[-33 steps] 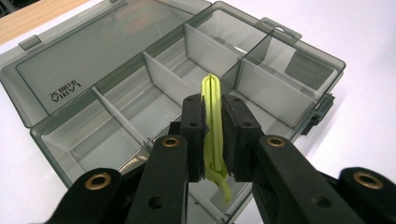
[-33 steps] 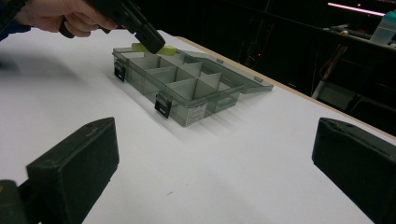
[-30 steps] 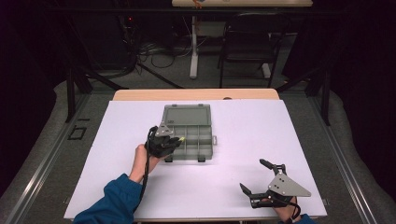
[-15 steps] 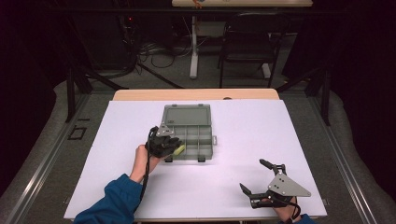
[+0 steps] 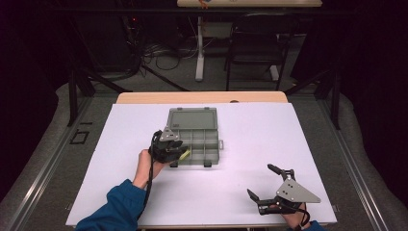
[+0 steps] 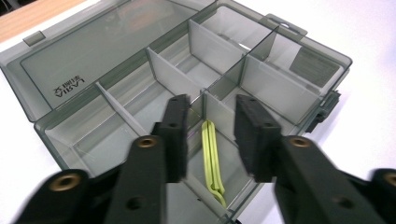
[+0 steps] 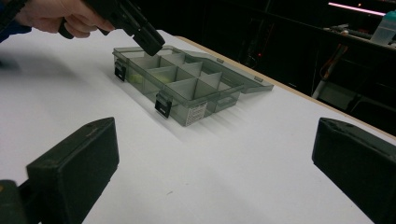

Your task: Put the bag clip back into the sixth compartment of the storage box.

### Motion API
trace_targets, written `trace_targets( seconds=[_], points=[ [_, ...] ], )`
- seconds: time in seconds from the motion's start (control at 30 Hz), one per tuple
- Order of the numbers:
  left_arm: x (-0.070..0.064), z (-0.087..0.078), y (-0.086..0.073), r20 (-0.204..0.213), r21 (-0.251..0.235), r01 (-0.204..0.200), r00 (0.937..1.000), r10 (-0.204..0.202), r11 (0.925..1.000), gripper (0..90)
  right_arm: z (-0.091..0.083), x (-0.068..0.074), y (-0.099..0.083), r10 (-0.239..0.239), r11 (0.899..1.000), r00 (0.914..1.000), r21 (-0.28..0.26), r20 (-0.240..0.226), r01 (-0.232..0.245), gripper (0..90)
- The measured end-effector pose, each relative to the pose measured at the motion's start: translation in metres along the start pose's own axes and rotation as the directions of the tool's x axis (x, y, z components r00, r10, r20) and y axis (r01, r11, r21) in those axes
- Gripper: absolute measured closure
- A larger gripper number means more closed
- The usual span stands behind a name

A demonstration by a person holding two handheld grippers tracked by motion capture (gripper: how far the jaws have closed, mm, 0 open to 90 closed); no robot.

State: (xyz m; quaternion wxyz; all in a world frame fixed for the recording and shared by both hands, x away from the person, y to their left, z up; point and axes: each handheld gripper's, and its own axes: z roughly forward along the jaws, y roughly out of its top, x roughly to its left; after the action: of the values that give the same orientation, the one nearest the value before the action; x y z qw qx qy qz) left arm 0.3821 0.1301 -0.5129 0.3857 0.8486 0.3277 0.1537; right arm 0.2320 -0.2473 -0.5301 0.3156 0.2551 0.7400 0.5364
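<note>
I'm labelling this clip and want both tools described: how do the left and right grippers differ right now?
The left gripper hangs over the open compartment box, above a yellow-green item; the right gripper sits apart near the table's front edge. The left's jaws are moderately parted; the right's gape much wider. Both are black, hand-held and hold nothing.

White table top [image 5: 240,192], black chair [image 5: 255,53] beyond it, tangled cables [image 5: 159,53] on grey floor [image 5: 48,144]

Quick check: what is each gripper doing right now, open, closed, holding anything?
Left gripper: open, empty, above the yellow-green band lying in the organizer box.
Right gripper: wide open, empty, over the white table.
</note>
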Motion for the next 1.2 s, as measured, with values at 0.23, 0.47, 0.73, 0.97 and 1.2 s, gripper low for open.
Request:
trace_targets(
  seconds=[0.23,0.47,0.73,0.97,1.2],
  points=[
    [-0.005,-0.01,0.001,-0.023,-0.019,0.001,0.9997,-0.002,0.9998,33.2,0.0,0.0,0.0,-0.001,1.0,1.0,-0.003,0.001,0.001,0.2],
    [-0.011,-0.024,0.002,-0.02,-0.055,-0.015,0.9997,0.014,0.9984,16.8,0.0,0.0,0.0,-0.003,1.0,1.0,-0.004,0.001,0.003,0.2],
    [-0.019,-0.04,-0.002,0.006,-0.091,-0.016,0.9998,0.016,0.9958,11.5,-0.001,0.001,0.0,-0.002,1.0,1.0,-0.006,-0.001,0.002,0.3],
    [-0.024,-0.05,-0.008,0.006,-0.099,-0.03,0.9995,0.031,0.9946,11.3,-0.001,0.001,0.001,-0.001,1.0,1.0,-0.007,-0.002,0.001,0.2],
    [-0.028,-0.06,-0.014,-0.008,-0.12,-0.044,0.999,0.043,0.9918,11.3,-0.001,0.001,0.0,-0.001,1.0,1.0,-0.006,-0.001,0.001,0.2]
  ],
)
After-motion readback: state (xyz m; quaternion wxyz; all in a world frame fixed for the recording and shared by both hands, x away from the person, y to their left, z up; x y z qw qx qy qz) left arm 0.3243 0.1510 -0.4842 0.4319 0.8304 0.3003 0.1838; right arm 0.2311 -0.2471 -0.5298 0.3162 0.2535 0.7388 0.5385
